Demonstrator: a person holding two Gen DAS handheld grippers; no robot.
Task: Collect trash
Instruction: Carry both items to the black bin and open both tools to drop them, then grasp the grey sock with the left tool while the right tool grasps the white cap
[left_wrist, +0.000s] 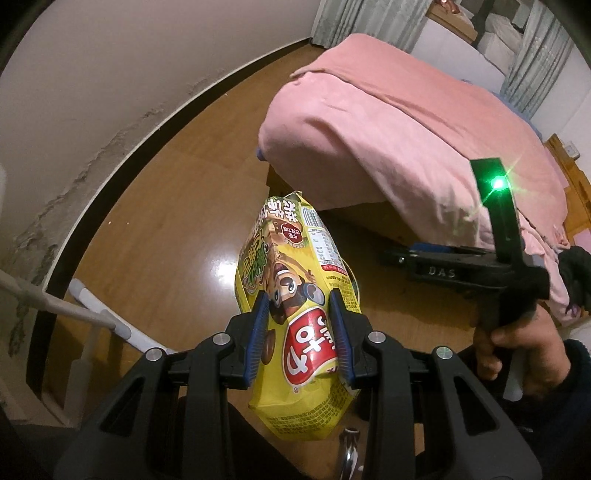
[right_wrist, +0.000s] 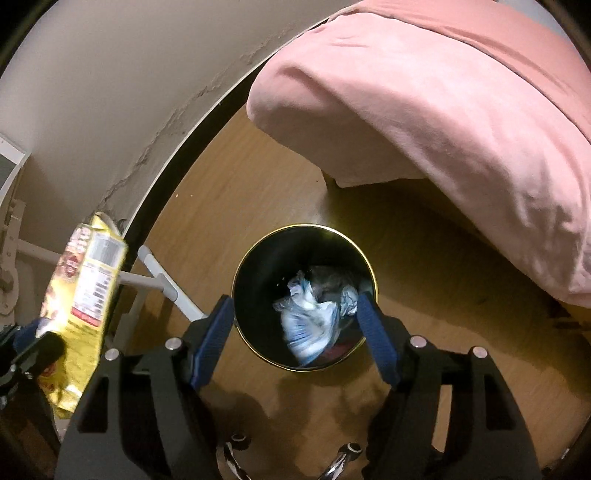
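My left gripper (left_wrist: 300, 308) is shut on a yellow snack bag (left_wrist: 295, 288) and holds it up over the wooden floor. The bag also shows at the left of the right wrist view (right_wrist: 86, 295), with the left gripper's dark tip below it. My right gripper (right_wrist: 295, 306) is open and empty, held above a round black trash bin (right_wrist: 255, 277) with a gold rim that stands on the floor. Crumpled white and blue trash (right_wrist: 310, 314) lies inside the bin. The right gripper also shows in the left wrist view (left_wrist: 391, 256), held in a hand.
A bed with a pink cover (left_wrist: 406, 129) stands at the right, its corner close to the bin (right_wrist: 443, 110). A white wall with a dark baseboard (left_wrist: 110, 166) runs along the left. A white metal frame (right_wrist: 166, 291) stands on the floor left of the bin.
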